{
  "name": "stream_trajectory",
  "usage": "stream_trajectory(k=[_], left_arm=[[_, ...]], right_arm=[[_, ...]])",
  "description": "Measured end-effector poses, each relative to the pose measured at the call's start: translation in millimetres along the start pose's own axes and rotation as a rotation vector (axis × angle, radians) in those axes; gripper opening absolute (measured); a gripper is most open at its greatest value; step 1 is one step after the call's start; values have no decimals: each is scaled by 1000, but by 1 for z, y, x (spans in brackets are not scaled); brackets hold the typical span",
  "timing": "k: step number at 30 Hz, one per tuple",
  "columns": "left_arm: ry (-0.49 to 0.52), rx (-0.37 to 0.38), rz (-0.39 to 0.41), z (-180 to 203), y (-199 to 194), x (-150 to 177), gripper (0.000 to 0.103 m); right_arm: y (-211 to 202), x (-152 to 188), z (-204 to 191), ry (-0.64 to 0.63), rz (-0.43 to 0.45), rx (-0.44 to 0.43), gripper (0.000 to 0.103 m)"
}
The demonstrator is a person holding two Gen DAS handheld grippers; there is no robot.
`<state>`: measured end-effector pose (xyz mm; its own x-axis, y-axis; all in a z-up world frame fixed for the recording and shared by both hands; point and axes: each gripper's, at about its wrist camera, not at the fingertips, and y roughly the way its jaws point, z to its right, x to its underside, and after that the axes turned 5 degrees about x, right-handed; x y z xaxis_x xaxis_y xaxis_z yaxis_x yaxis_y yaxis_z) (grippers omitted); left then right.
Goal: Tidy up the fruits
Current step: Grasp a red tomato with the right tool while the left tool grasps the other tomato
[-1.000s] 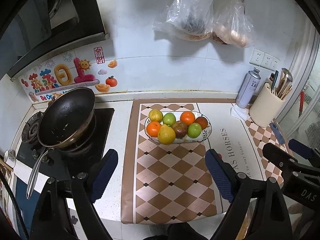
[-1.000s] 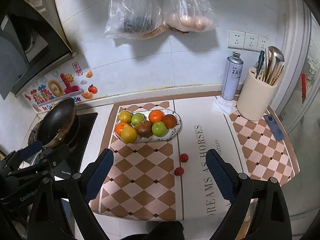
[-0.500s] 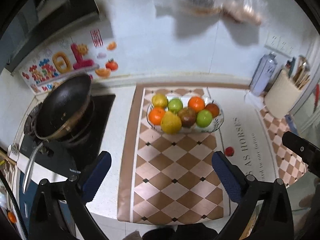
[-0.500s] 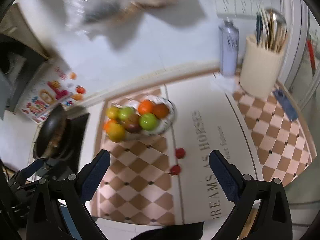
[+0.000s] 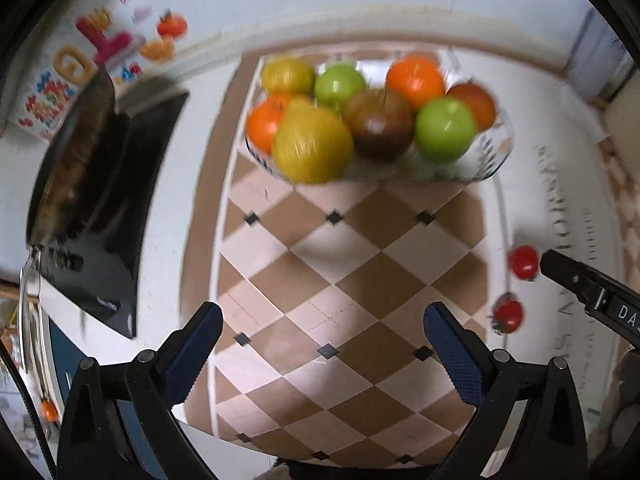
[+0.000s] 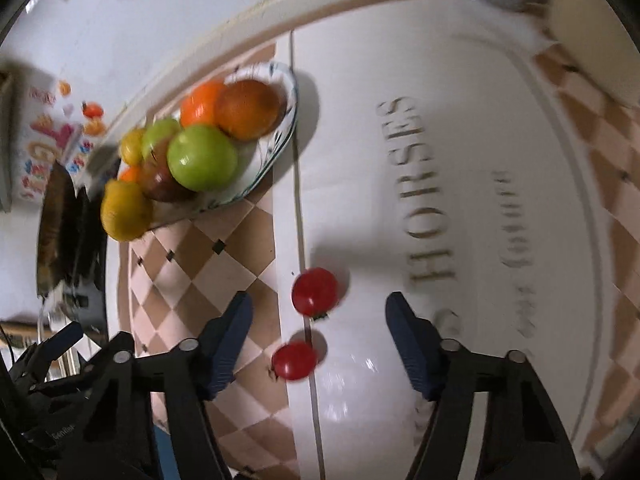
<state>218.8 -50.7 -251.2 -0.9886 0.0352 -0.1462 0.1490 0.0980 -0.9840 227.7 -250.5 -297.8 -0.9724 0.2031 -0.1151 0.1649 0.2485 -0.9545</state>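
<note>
The plate (image 6: 286, 80) near the counter's back edge already holds 8 fruits, while 2 cherry tomatoes (image 6: 315, 291) lie loose mid-mat between the empty, spread right gripper (image 6: 318, 344); left gripper (image 5: 320, 344) likewise released.

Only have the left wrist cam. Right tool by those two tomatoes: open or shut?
Observer: Open. The right tool grips nothing.
Operator: Where are the tomatoes relative to it?
Observer: The near tomato shows in the gap between its fingers, touching neither.
Operator: And the other?
Observer: The far tomato sits about level with their tips, also in the gap, apart from the near one.
</note>
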Motion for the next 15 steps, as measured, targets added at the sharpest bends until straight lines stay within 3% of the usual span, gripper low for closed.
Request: stream_trajectory(k=[3, 6, 10, 15], left_arm=[[-12, -13, -45, 1, 19, 1, 103], [-10, 4, -75, 7, 27, 3, 103], [17, 76, -98, 28, 29, 2, 103], [144, 198, -120, 76, 25, 3, 97]], right_arm=[[25, -7, -10, -50, -31, -3, 48], [28, -9, -17, -110, -7, 19, 30], [10, -11, -7, -101, 25, 9, 30], [-17, -4, 24, -57, 53, 15, 30]])
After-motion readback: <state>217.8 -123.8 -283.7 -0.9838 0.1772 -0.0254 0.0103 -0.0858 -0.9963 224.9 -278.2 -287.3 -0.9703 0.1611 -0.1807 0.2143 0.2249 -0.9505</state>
